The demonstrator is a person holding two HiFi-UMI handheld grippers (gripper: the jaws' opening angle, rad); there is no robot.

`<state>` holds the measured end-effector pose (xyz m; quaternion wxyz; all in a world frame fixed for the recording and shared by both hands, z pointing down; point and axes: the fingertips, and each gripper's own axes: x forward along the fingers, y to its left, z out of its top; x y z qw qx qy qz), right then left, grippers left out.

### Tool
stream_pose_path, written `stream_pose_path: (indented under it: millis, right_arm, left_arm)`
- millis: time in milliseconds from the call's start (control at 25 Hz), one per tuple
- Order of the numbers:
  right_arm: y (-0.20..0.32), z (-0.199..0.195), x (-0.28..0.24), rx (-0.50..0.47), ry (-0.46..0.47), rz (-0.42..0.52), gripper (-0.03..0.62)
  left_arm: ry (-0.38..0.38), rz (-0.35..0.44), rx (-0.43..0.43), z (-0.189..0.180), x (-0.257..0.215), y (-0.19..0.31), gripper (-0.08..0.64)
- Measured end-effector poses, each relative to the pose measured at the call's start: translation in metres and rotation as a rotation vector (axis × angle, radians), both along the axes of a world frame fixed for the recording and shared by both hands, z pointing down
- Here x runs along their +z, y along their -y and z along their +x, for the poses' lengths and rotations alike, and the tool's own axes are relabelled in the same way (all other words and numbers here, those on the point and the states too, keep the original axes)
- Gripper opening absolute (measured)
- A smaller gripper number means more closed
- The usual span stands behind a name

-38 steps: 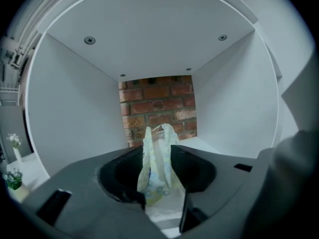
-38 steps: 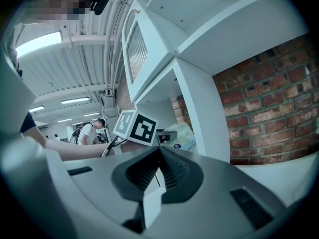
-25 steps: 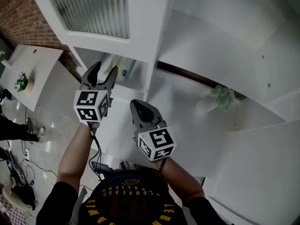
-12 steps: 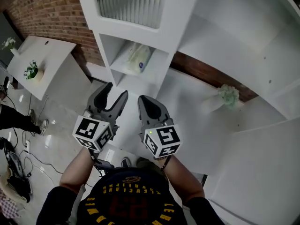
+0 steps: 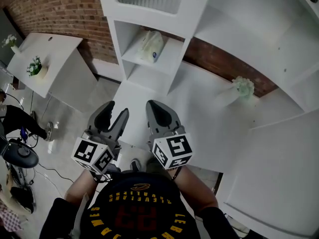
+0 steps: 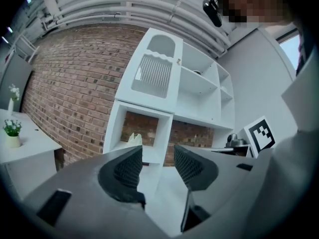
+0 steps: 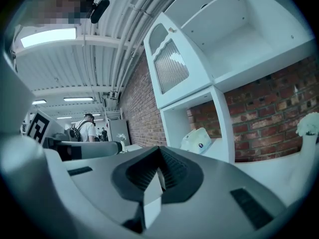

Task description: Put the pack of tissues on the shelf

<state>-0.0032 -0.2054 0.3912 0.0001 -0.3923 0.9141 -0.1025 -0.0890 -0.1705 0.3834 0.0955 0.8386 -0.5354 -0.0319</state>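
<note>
The pack of tissues (image 5: 149, 46), pale with a small blue mark, lies in the lower left cubby of the white shelf unit (image 5: 172, 59). It also shows in the right gripper view (image 7: 199, 139), and its top peeks over a jaw in the left gripper view (image 6: 133, 137). My left gripper (image 5: 113, 114) is held well below the cubby, close to my body; its jaws stand apart, are closing, and have nothing between them (image 6: 158, 159). Beside it my right gripper (image 5: 155, 111) is shut and empty (image 7: 160, 167).
A white counter (image 5: 199, 118) runs under the shelves, with a pale green flower ornament (image 5: 242, 88) at its right. A white side table (image 5: 50, 59) with a small potted plant (image 5: 34, 66) stands left, by the brick wall (image 5: 65, 14). Cables and someone's legs (image 5: 20, 121) are on the floor.
Both grippers have drawn back from the shelf toward my body. The left gripper, earlier up by the cubby, is now low beside the right one. The pack stays in the cubby.
</note>
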Motion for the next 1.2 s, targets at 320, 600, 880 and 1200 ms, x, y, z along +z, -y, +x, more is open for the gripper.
stream_pose_path:
  millis: [320,600,880,1200]
  right_arm:
    - [-0.046,0.0,-0.013,-0.006,0.052,0.012,0.006]
    - [-0.063,0.002,-0.027,-0.008,0.067,0.023,0.005]
    - [-0.061,0.01,-0.025,0.011,0.031,0.042,0.005]
    - [-0.056,0.009,-0.028,0.006,0.026,0.054,0.005]
  left_arm:
    - [0.035,0.021,0.044,0.013,-0.01,-0.051,0.058]
    - [0.029,0.024,0.023,0.001,-0.007,-0.064,0.013]
    - [0.019,0.026,0.019,-0.005,-0.008,-0.066,0.005]
    - [0.014,0.011,0.0,-0.011,-0.003,-0.059,0.005]
